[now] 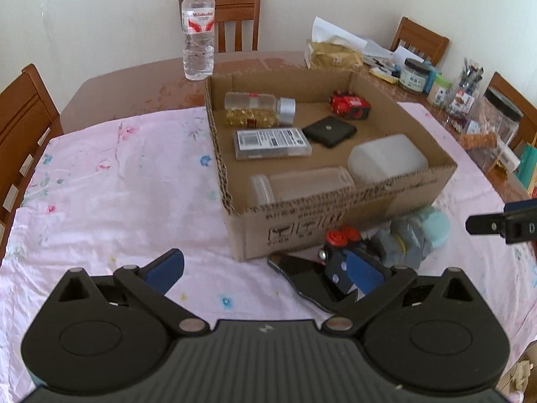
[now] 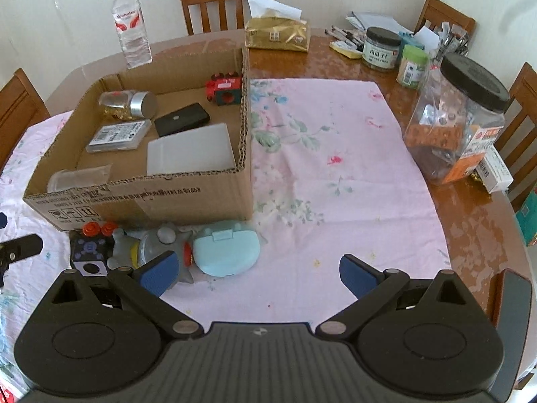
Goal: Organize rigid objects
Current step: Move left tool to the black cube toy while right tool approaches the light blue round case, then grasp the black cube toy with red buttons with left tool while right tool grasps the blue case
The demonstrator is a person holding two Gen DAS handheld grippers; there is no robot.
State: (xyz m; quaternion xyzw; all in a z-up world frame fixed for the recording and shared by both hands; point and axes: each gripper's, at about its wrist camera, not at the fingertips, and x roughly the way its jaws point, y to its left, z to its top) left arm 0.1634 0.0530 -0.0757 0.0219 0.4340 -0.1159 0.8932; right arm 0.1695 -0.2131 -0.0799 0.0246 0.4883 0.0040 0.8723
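Both tools are hovering low over the pink floral cloth (image 2: 335, 154) with nothing between their fingers: the left gripper (image 1: 265, 268) is standing wide apart, and the right gripper (image 2: 258, 273) is spread just as wide. The cardboard box (image 2: 161, 194) is sitting on the cloth, holding a jar with a silver cap (image 1: 260, 109) lying on its side, a clear flat case (image 1: 272, 142), a black pouch (image 1: 329, 131), a red toy (image 1: 350, 104), a white container (image 1: 386, 161) and a clear tub (image 1: 298, 186). Lying outside, just beside the box's near wall, are a black cube toy with red knobs (image 2: 91, 248), a grey spiky figure (image 2: 157, 245) and a pale blue case (image 2: 226, 252); a dark flat phone-like object (image 1: 302, 278) is lying by the left gripper's right finger. A water bottle (image 1: 198, 27) is standing beyond the box
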